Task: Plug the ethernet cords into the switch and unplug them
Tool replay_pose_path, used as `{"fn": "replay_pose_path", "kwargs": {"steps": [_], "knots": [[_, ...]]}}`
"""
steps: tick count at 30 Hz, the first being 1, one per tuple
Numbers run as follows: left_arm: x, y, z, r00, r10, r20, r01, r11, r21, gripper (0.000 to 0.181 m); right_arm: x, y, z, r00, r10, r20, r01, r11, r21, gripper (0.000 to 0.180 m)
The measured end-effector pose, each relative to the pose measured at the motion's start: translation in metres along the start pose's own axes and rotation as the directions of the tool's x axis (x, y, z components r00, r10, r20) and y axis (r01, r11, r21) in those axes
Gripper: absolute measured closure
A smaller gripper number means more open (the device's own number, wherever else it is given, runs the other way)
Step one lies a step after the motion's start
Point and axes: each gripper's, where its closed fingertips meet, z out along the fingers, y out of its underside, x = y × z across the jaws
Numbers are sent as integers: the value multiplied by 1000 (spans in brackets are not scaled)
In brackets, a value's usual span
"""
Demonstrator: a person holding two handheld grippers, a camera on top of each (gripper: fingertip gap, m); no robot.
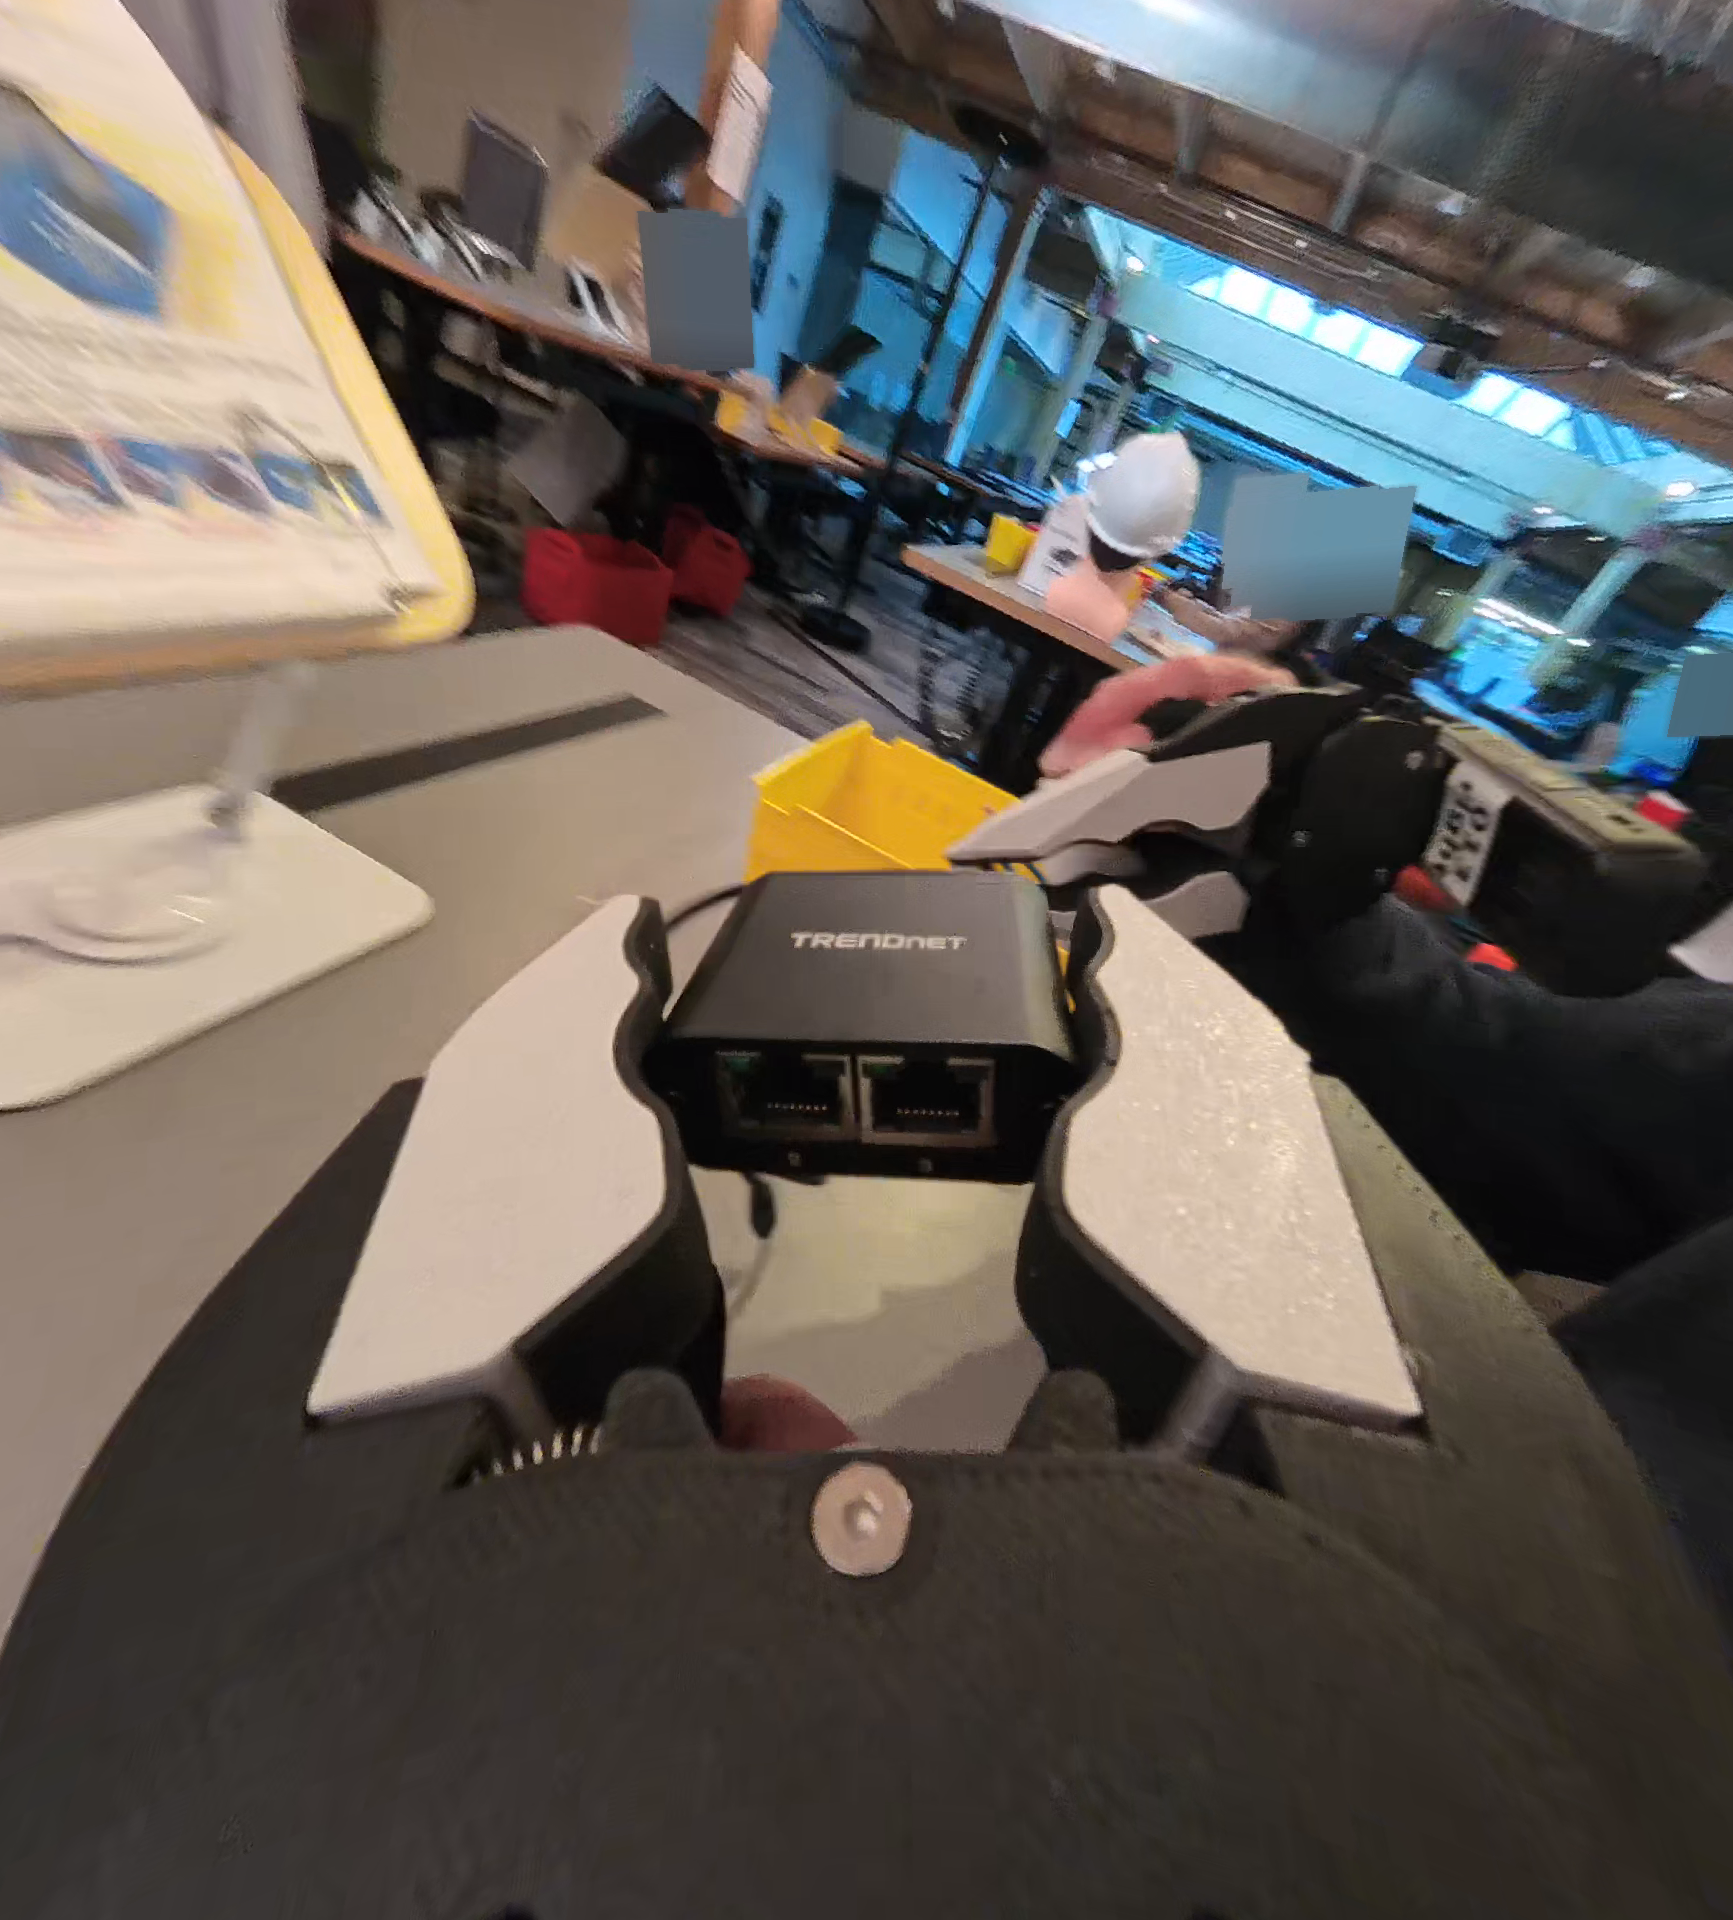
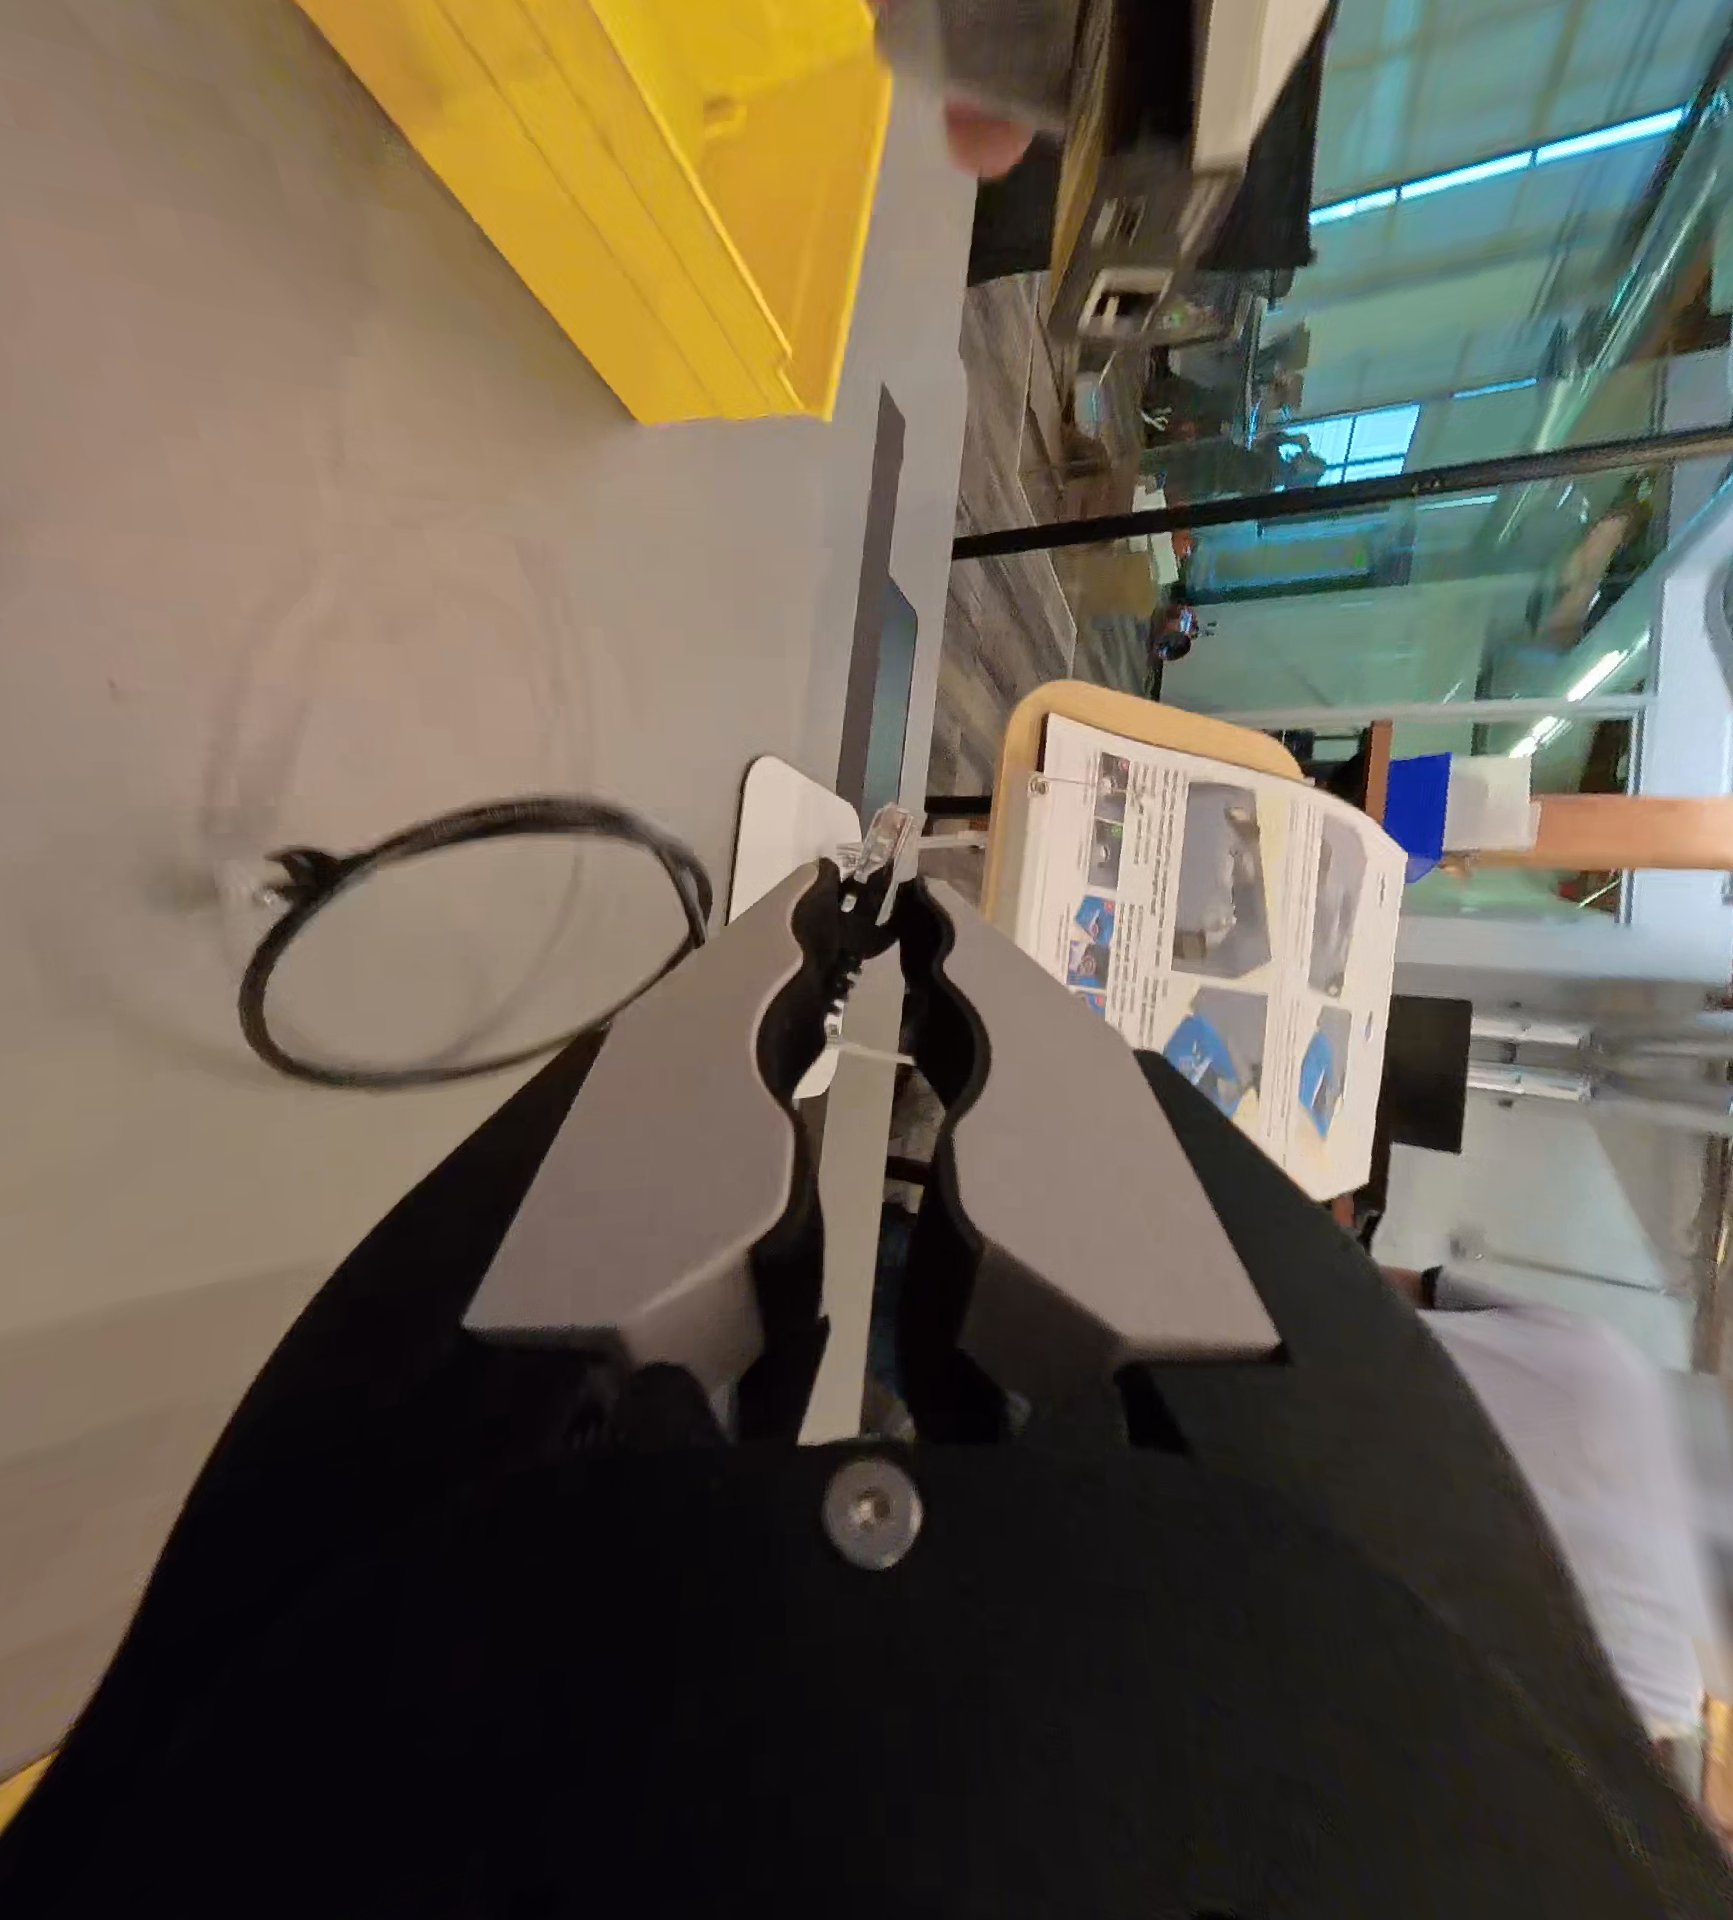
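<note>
My left gripper [image 1: 867, 940] is shut on a small black switch [image 1: 867, 1023] and holds it above the grey table [image 1: 166, 1195], its two empty ports facing the camera. My right gripper [image 2: 867, 883] is shut on a black ethernet cord [image 2: 467, 935] just behind its clear plug [image 2: 883, 836], which sticks out past the fingertips. The cord loops down to the table, with its other clear plug [image 2: 244, 883] at the far end. The right gripper also shows in the left wrist view [image 1: 1038, 842], rolled sideways just behind the switch on the right.
A yellow bin [image 1: 867, 800] sits on the table behind the switch; it also shows in the right wrist view [image 2: 654, 197]. A white stand [image 1: 145, 914] holding a printed instruction sheet [image 1: 114, 312] is at the left. Workshop tables and people fill the background. My right fingertips sit around 12 cm from my left ones.
</note>
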Motion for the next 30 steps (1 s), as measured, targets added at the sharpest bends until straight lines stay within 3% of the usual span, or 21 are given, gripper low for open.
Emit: {"fn": "replay_pose_path", "kwargs": {"steps": [8, 18, 23, 30], "knots": [[5, -3, 0, 992, 116, 38, -115, 993, -40, 107, 78, 36, -33, 967, 205, -150, -215, 975, -57, 169], [-5, -13, -12, 992, 115, 60, -114, 993, -24, 107, 195, 112, -164, 841, 332, -427, -424, 895, -140, 169], [-7, -10, -12, 992, 110, 60, -108, 994, -32, 107, 180, 149, -206, 812, 372, -449, -517, 817, -257, 169], [-8, 0, -4, 993, 102, 55, -99, 993, -65, 107, 82, 211, -211, 745, 517, -421, -664, 633, -399, 168]]}}
